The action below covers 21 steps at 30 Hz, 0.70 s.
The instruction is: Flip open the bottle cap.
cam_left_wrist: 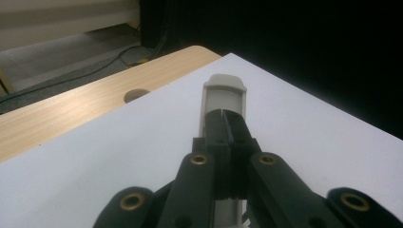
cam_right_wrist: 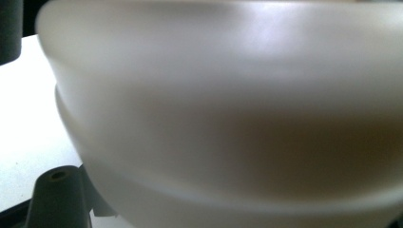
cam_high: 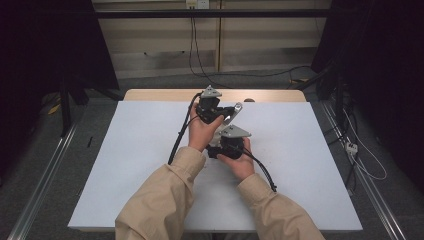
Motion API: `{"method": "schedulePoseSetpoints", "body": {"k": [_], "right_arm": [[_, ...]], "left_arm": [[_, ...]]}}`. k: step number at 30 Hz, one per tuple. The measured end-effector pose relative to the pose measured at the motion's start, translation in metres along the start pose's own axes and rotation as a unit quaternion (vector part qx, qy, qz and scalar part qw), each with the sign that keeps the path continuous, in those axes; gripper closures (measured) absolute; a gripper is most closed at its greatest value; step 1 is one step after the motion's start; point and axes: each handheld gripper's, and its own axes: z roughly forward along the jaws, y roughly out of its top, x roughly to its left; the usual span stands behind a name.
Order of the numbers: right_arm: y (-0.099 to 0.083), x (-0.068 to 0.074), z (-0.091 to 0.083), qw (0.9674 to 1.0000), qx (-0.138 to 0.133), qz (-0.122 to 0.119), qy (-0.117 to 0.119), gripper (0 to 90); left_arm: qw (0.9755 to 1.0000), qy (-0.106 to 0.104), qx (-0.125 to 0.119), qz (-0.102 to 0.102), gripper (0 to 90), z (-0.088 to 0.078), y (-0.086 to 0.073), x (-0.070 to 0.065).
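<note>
- Nearest to us in the high view, two beige sleeves come in from the bottom edge, and the forearms meet over the middle of the white table surface.
- The right hand holds the right gripper, its grey plate on top; a black cable trails back from it toward the right sleeve.
- In the right gripper view a pale, blurred, rounded object sits very close to the camera and hides the jaws, so we cannot tell whether that gripper is open or closed.
- Just beyond, the left hand holds the left gripper, touching or nearly touching the right one.
- In the left gripper view we see the left gripper's two black jaws pressed together on a slim off-white piece, whose capped end sticks out past the tips above the white surface.
- Farther off, the wooden table edge with a round hole shows beyond the white sheet.
- Farthest, cables run across the grey floor.
</note>
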Motion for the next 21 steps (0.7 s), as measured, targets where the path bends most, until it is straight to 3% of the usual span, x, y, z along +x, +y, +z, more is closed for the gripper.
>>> {"method": "schedulePoseSetpoints", "body": {"k": [21], "right_arm": [[0.0, 0.0001, 0.0, 1.0, 0.0, -0.001, 0.0, 18.7]], "left_arm": [[1.0, -0.004, 0.001, -0.004, 90.0, 0.0061, -0.0015, 0.0015]]}}
